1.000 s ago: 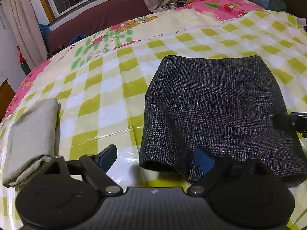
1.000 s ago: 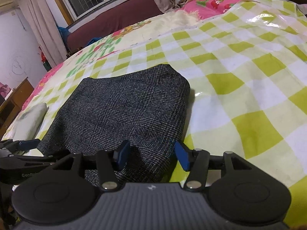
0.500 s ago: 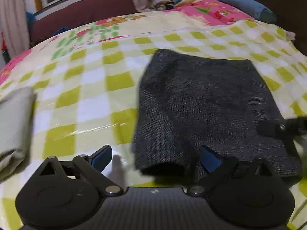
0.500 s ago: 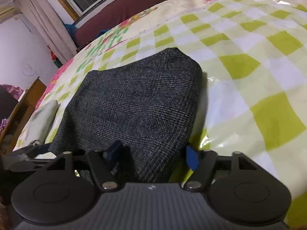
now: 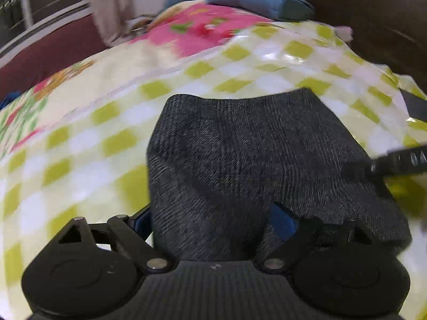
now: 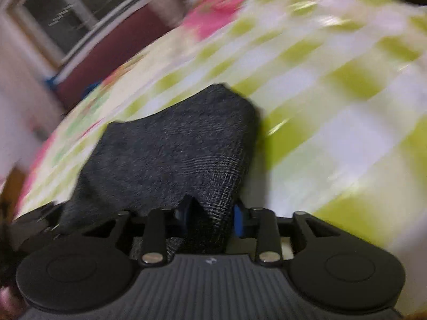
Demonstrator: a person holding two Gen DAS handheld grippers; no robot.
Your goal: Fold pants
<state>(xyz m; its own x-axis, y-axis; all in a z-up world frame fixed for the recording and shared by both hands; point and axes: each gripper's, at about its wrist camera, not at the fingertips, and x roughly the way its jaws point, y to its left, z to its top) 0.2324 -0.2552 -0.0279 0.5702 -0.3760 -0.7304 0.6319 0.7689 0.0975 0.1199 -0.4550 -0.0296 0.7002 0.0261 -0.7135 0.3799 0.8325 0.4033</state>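
Note:
The dark grey plaid pants [image 5: 253,146] lie folded on a yellow-green checked sheet [image 5: 80,160]. My left gripper [image 5: 212,220] stands open, wide astride their near left corner, with fabric bunched between the jaws. In the right wrist view the pants [image 6: 173,146] fill the middle, blurred by motion. My right gripper [image 6: 210,217] is closing on the near right corner, and a pinched ridge of cloth sits between its blue pads. A black finger [image 5: 395,160] of the right gripper crosses the right edge of the left wrist view.
The checked sheet [image 6: 347,133] spreads wide to the right of the pants. At the far end of the bed lie a pink floral blanket [image 5: 197,32] and a blue pillow [image 5: 256,2]. A window [image 6: 69,18] and a maroon ledge [image 5: 40,61] are at the back left.
Both grippers swept sideways and both views swung. The beige folded cloth left the left wrist view. The left jaws now straddle the pants' corner. The right jaws narrowed onto the fabric.

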